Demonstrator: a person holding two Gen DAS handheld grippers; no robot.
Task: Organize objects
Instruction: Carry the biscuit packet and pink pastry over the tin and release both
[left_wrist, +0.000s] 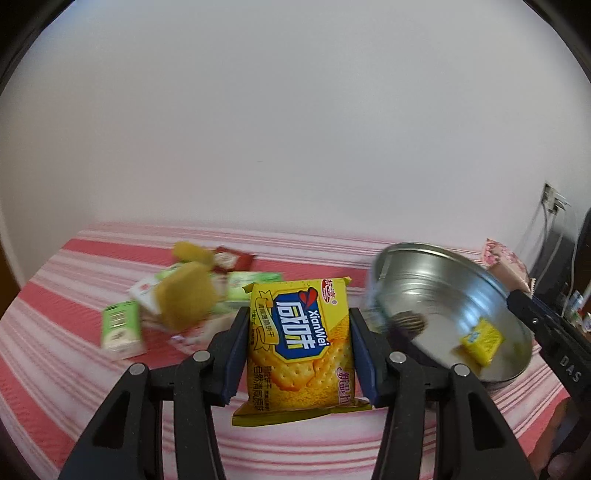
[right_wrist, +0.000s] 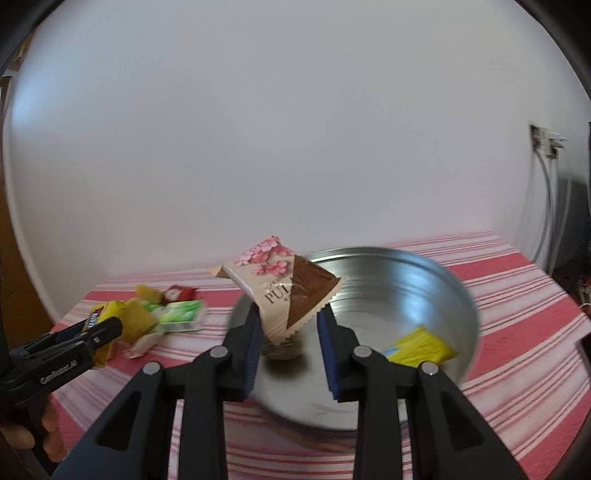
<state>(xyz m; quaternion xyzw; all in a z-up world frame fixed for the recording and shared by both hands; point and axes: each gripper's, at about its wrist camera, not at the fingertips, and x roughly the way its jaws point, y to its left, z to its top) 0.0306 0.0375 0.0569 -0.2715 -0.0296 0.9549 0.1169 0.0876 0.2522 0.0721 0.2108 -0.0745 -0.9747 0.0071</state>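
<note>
A plain white wall (left_wrist: 295, 122) fills the far side of the room, evenly lit and bare. Below it runs a surface covered in a pink-and-white striped cloth (left_wrist: 74, 369) — the stripes run left to right. Far right, a wall socket (right_wrist: 543, 142) holds plugs, pale cables (right_wrist: 543, 206) hanging down beside something dark. At the left edge — brown wood (right_wrist: 18, 258).

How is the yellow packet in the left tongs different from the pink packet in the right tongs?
The yellow packet is bright yellow with blue lettering and a cracker picture; the pink packet is pale pink and brown with blossoms. The yellow packet stands upright over the striped cloth; the pink packet tilts above the metal bowl. Both are sealed snacks gripped by their sides.
</note>
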